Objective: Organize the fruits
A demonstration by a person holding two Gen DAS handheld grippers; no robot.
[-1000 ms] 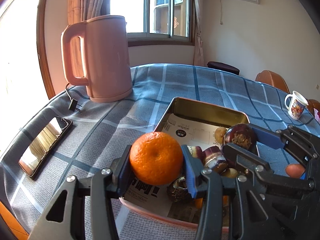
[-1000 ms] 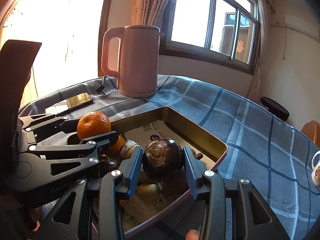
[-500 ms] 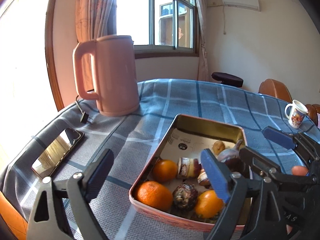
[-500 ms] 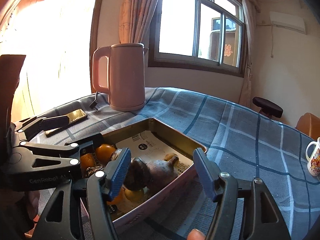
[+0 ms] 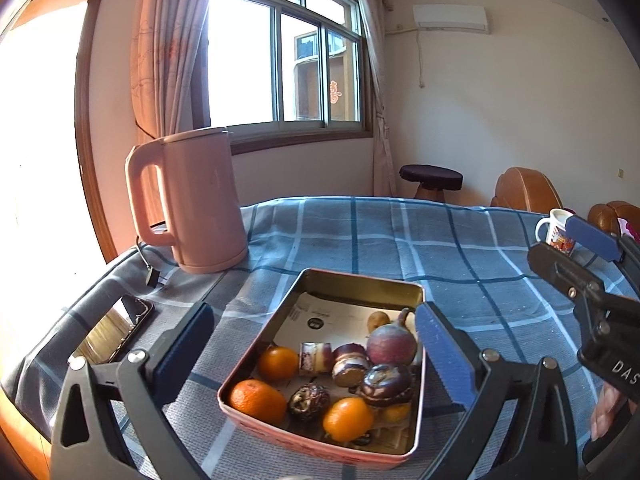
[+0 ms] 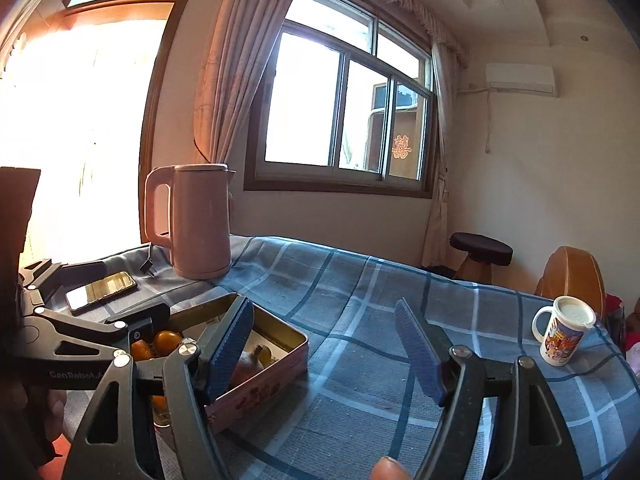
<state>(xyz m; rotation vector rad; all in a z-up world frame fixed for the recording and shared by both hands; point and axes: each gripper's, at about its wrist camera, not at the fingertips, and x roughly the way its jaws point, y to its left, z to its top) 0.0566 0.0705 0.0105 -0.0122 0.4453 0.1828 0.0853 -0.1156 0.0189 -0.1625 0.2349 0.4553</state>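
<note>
Tin [image 6: 276, 376] contents largely hidden behind right claw [image 6: 324, 354], mug [image 5: 554, 232] partly covered, thumb [image 6: 390, 470] cut off

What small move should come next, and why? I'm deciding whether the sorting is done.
Probably draw both grippers back. The left gripper and right gripper have just been opening and grip nothing, while the oranges and the dark fruit already lie in the tin. No fruit shows on the tablecloth.
</note>
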